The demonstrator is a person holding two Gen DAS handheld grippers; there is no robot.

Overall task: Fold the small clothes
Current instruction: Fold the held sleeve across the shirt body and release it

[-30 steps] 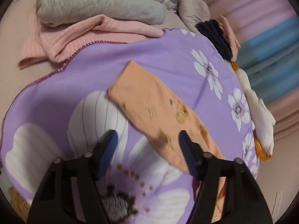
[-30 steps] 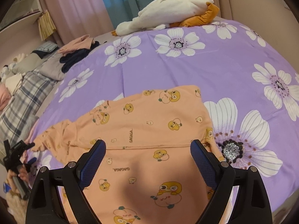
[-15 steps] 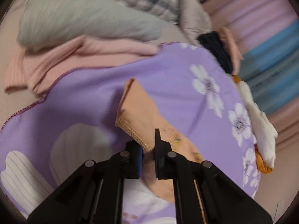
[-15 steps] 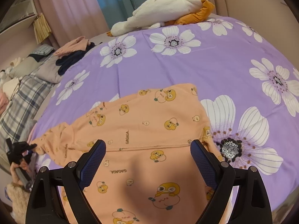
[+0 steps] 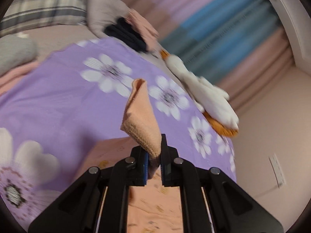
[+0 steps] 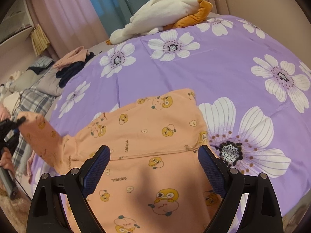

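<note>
A small orange top (image 6: 147, 141) printed with cartoon animals lies spread on the purple flowered bedspread (image 6: 223, 62). My left gripper (image 5: 154, 155) is shut on the cuff of its sleeve (image 5: 141, 116), which stands up from the jaws, lifted off the bed. In the right wrist view that gripper (image 6: 18, 121) shows at the far left, holding the raised sleeve (image 6: 40, 134). My right gripper (image 6: 154, 165) hovers open over the lower body of the top, with nothing between its fingers.
A white and orange plush toy (image 6: 163, 17) lies at the far edge of the bed. Dark and pink clothes (image 6: 73, 66) are piled at the far left, beside a plaid blanket (image 6: 33, 101). Pink and blue curtains (image 6: 93, 5) hang behind.
My left gripper closed on the sleeve cuff, then rose and swung across the bed, lifting the sleeve off the bedspread. The right gripper stayed open and nearly still.
</note>
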